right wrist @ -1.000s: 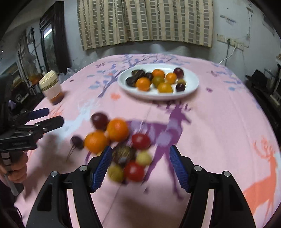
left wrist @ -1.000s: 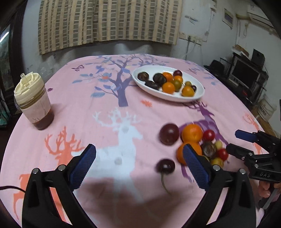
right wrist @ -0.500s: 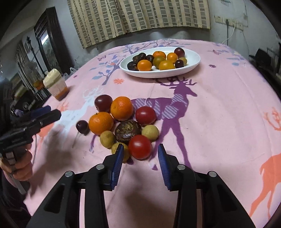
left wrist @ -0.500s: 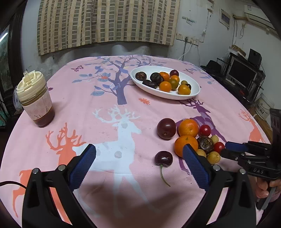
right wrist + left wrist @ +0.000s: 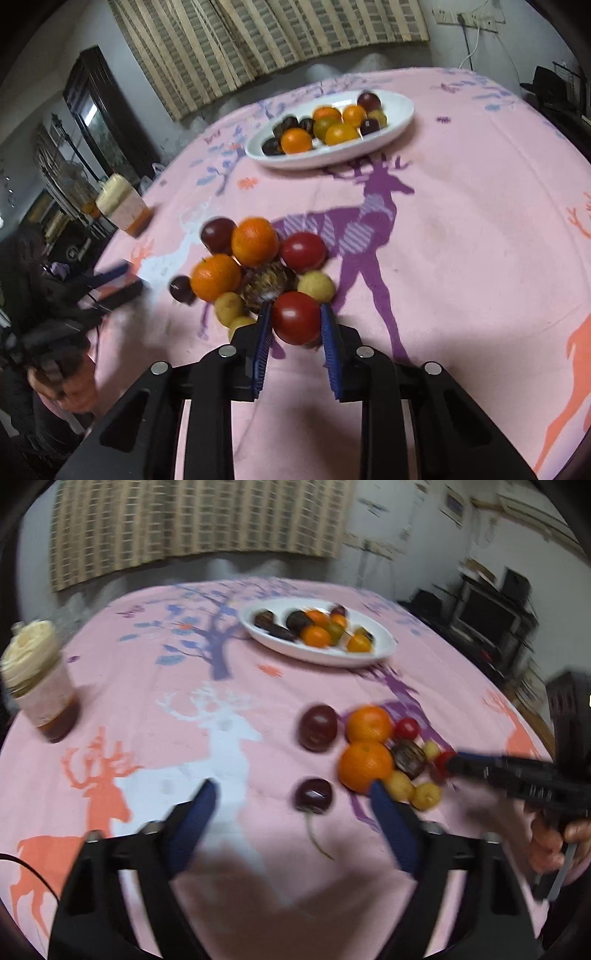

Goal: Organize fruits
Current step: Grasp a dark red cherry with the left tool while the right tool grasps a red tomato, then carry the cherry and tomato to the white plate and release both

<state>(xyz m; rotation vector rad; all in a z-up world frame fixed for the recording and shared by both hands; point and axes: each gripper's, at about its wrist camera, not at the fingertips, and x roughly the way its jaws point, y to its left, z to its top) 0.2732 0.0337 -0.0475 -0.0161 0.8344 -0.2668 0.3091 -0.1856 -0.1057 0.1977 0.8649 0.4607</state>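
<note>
At the fruit pile's near edge my right gripper (image 5: 296,319) clamps a red tomato (image 5: 296,316), 2 oranges (image 5: 254,240) crowding behind; my left gripper (image 5: 293,799) is closing around a blurred cherry (image 5: 313,794), not touching.

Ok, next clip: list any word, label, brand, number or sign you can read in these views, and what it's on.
Nothing can be read in either view.
Right gripper: pale marks on its black body, too blurred to read.
Lidded jar: no label text visible.
White plate: plain, no writing.
Pink tablecloth: printed deer and trees only, no words.
</note>
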